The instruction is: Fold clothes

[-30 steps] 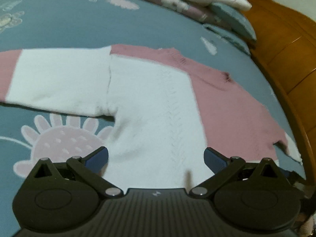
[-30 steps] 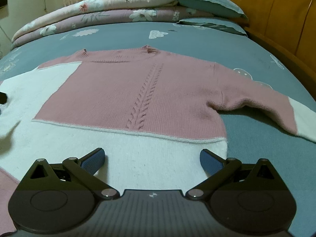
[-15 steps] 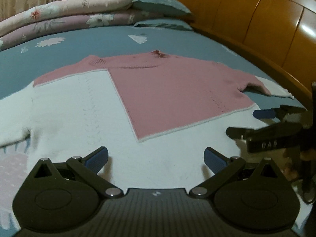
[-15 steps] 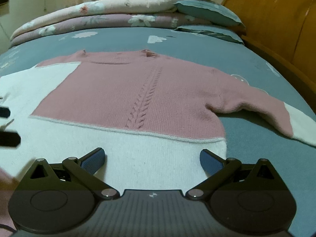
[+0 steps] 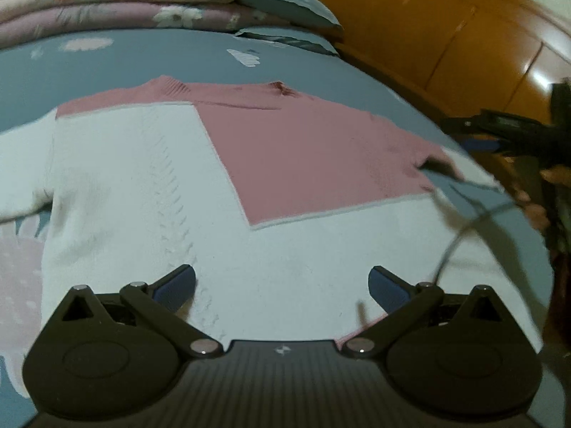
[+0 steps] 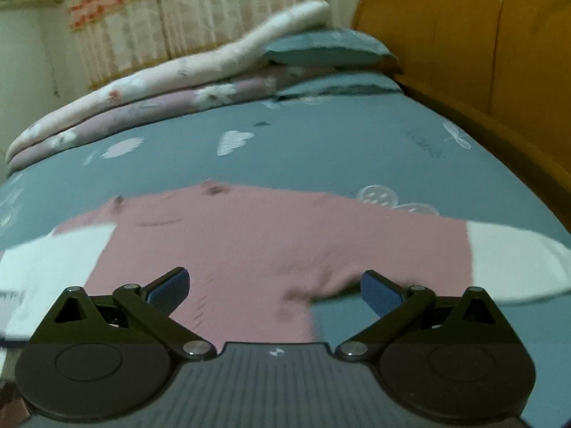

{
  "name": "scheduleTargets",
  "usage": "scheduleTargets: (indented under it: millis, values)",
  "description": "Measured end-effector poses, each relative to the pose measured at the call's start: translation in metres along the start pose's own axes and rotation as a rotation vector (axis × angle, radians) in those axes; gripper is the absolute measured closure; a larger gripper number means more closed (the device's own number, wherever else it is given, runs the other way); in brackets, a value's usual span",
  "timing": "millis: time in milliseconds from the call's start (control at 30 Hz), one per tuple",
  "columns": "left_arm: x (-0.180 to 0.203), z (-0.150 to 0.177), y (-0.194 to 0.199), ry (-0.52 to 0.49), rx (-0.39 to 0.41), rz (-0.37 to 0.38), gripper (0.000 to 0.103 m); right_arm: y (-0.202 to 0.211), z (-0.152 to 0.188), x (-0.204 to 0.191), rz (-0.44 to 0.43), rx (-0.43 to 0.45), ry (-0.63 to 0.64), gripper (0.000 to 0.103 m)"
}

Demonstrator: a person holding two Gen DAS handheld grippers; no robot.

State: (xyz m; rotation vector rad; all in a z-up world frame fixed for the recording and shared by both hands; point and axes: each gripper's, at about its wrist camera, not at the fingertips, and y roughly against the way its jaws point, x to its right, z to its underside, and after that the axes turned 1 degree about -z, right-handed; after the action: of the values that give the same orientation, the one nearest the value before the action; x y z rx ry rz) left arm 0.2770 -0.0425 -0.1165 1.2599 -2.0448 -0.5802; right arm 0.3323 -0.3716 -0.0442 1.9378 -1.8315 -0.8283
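Observation:
A pink and white knitted sweater lies spread flat on the grey-blue bedsheet. My left gripper hangs open over its white lower hem, nothing between the fingers. At the right edge of the left wrist view the other gripper shows as a dark blurred shape. In the right wrist view the sweater fills the middle, with its pink sleeve ending in a white cuff at the right. My right gripper is open above the underarm, where the sleeve meets the body.
Folded floral quilts and grey-blue pillows are stacked at the far end of the bed. A wooden headboard runs along the right side. A thin cable loops over the sweater's right part.
The right gripper has moved from the white hem up toward the pink sleeve and underarm. The left view has swung right along the hem. Both stay open.

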Motion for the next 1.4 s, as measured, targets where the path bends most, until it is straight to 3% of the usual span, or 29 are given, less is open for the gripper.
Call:
scheduleTargets:
  millis: [67, 200, 300, 433, 600, 733, 867, 1000, 1100, 1267, 1400]
  values:
    - [-0.001, 0.000, -0.001, 0.011, 0.002, 0.004, 0.001, -0.019, -0.017, 0.024, -0.022, -0.021, -0.047, 0.000]
    - [0.001, 0.002, -0.003, -0.008, 0.007, -0.003, 0.001, -0.055, -0.025, 0.056, -0.164, -0.064, -0.169, 0.000]
    - [0.001, 0.002, -0.004, -0.014, 0.007, -0.004, 0.001, -0.074, -0.012, 0.067, -0.214, -0.099, -0.230, 0.000]
    - [0.000, 0.002, -0.004, -0.017, 0.013, 0.000, 0.001, -0.076, 0.011, 0.072, -0.231, -0.125, -0.212, 0.000]
    - [-0.003, 0.002, -0.004, -0.005, 0.019, 0.010, 0.001, -0.035, 0.000, 0.082, -0.159, -0.077, -0.168, 0.000]
    - [-0.005, 0.001, -0.004, 0.013, 0.024, 0.017, 0.001, -0.014, -0.008, 0.123, -0.108, -0.021, -0.261, 0.000]
    - [-0.008, 0.000, -0.004, 0.032, 0.029, 0.023, 0.001, -0.027, -0.005, 0.138, -0.149, -0.047, -0.339, 0.000]
    - [-0.008, 0.001, -0.005, 0.024, 0.036, 0.022, 0.001, -0.053, -0.015, 0.122, -0.208, -0.068, -0.301, 0.000]
    - [-0.007, 0.001, -0.006, 0.011, 0.037, 0.018, 0.001, -0.082, -0.023, 0.120, -0.131, -0.134, -0.255, 0.000]
    - [-0.008, 0.002, -0.006, 0.007, 0.044, 0.022, 0.001, -0.102, -0.029, 0.144, 0.044, -0.072, -0.257, 0.000]
    - [-0.007, 0.002, -0.007, 0.004, 0.044, 0.017, 0.001, -0.096, -0.033, 0.141, 0.043, -0.072, -0.299, 0.000]
